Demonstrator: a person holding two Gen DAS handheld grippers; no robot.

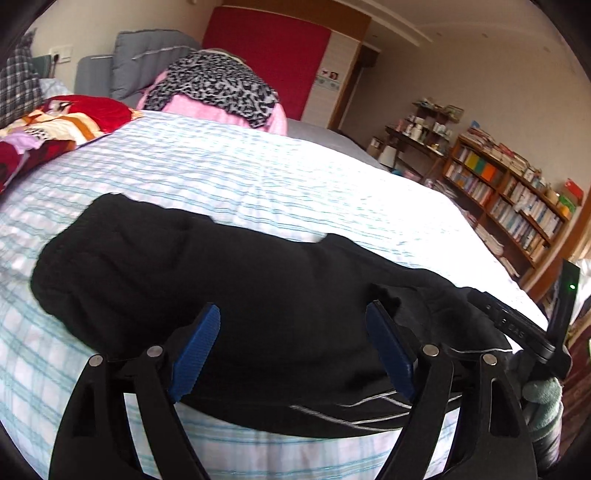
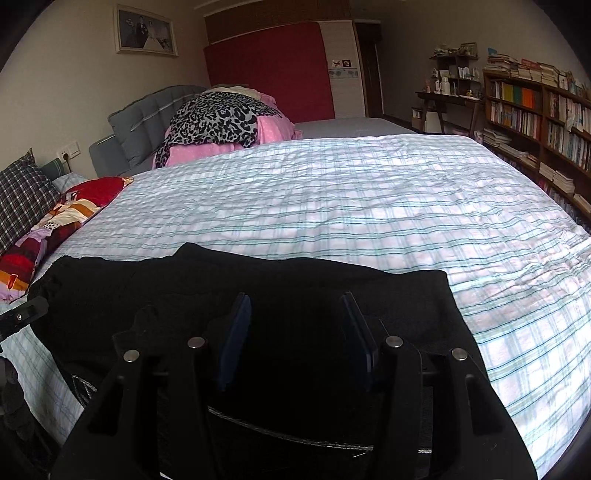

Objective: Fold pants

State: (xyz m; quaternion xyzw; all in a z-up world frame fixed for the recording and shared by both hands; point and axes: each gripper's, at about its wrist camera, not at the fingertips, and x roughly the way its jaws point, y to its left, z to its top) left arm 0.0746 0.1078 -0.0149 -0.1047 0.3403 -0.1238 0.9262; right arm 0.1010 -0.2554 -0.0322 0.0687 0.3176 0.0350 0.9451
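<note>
One pair of black fabric pants (image 1: 207, 280) lies on the one plaid-sheeted bed (image 1: 258, 177); left gripper (image 1: 293, 314) and right gripper (image 2: 295, 299) both hover above it with jaws spread.

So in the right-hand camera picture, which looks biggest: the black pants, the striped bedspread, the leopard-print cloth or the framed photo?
As they look:
1. striped bedspread
2. black pants, enlarged by nearness
3. leopard-print cloth
4. framed photo, far off

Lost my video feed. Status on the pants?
Left gripper open, right gripper open, both over cloth. Black fabric pants lying flat on striped plaid bedsheet. Nothing in the way.
</note>
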